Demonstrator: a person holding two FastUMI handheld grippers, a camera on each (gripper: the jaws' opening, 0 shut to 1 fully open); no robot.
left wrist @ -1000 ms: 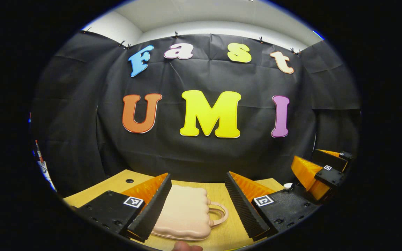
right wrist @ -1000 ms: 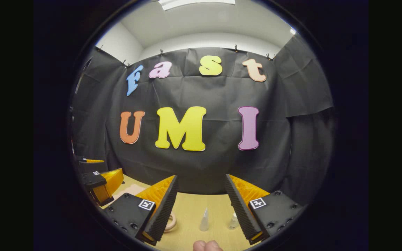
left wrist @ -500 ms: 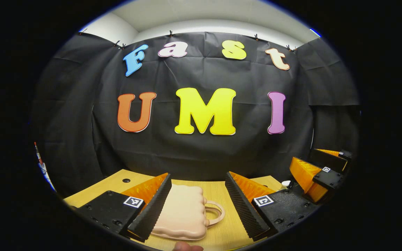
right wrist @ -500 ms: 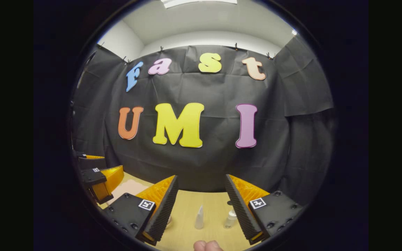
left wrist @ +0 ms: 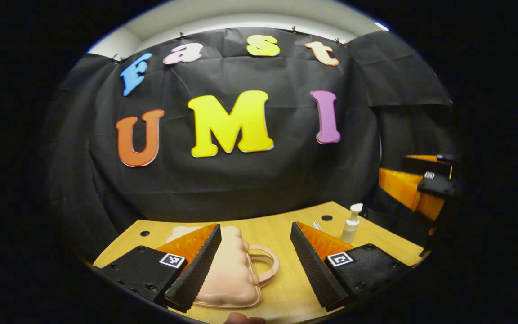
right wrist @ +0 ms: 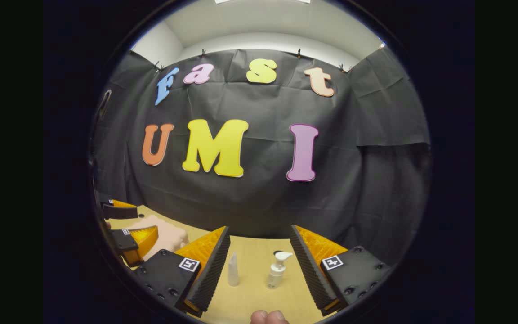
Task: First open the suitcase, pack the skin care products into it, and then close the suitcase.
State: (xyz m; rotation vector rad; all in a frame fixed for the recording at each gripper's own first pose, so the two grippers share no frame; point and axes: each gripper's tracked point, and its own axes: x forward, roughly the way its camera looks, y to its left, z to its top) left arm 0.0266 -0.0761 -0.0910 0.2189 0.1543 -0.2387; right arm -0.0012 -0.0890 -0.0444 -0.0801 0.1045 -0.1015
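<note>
A small pale pink suitcase (left wrist: 229,270) with a loop handle lies closed on the wooden table (left wrist: 281,234), partly under my left finger. My left gripper (left wrist: 255,263) hangs open just above it, nothing between its fingers. In the right gripper view, a clear pump bottle (right wrist: 276,270) and a slim translucent tube (right wrist: 233,269) stand on the table between the fingers of my open right gripper (right wrist: 259,265). The pump bottle (left wrist: 350,223) also stands at the right in the left gripper view, with the right gripper (left wrist: 414,184) beyond it. The suitcase (right wrist: 167,234) and the left gripper (right wrist: 128,229) appear at the left of the right gripper view.
The black cloth wall (right wrist: 259,189) closes off the far edge of the table. Small round holes (left wrist: 326,218) mark the tabletop near the back. A fingertip of the person's hand (right wrist: 268,317) shows at the bottom edge of the right gripper view.
Both views have tilted down and swung, so more tabletop shows. The pump bottle and tube now stand fully between the right fingers, and the bottle has come into the left gripper view.
</note>
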